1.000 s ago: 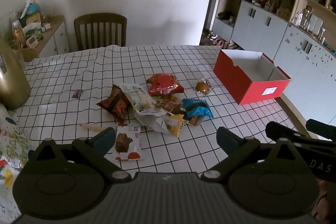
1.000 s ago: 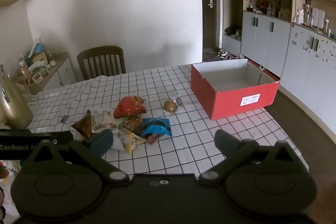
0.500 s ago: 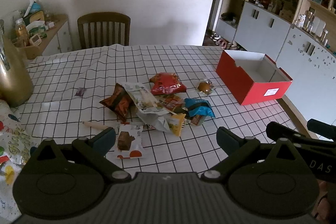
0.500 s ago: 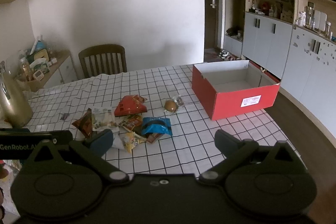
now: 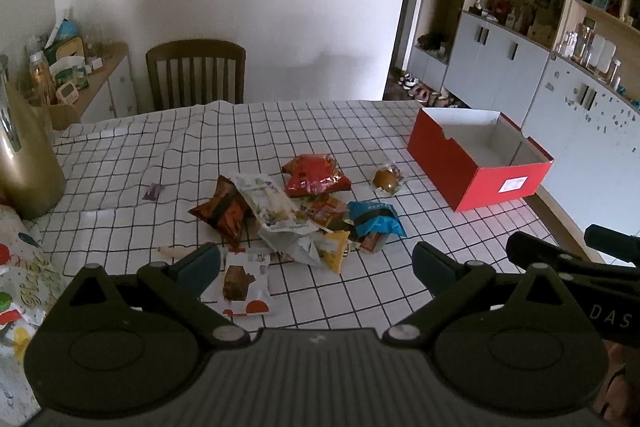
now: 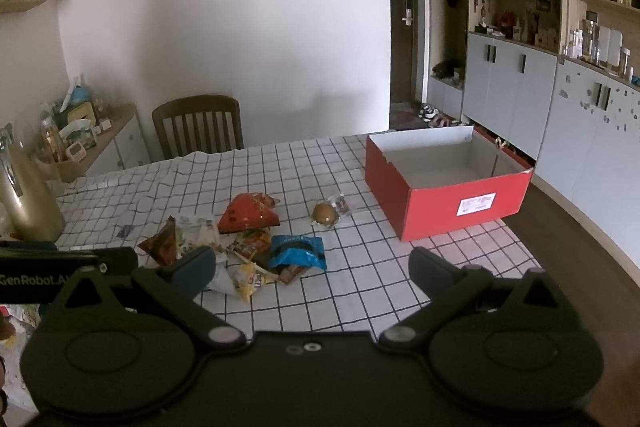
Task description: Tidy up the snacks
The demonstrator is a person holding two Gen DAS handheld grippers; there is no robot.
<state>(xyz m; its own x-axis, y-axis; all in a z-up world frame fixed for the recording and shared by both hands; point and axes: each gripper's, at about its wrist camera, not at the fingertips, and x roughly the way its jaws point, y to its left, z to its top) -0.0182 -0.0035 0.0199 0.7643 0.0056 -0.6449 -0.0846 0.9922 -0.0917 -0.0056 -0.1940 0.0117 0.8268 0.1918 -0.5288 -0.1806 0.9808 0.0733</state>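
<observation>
Checkered tablecloth [image 5: 360,123] is rumpled; snack pile [image 5: 296,211] sits mid-table, red box [image 6: 448,187] well to its right. My left gripper [image 5: 316,263] and right gripper [image 6: 312,267] hover spread, empty. Overlapping slippery bags could drag neighbours or slide out, I reckon.

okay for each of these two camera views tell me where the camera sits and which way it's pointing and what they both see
Left wrist: sits on the left gripper, above the table's near edge, facing the snack pile and red box; open fingers fill the foreground.
Right wrist: sits on the right gripper, further right, facing the same red box; the left gripper's body shows at left.
Shared: snack pile, box, chair.
</observation>
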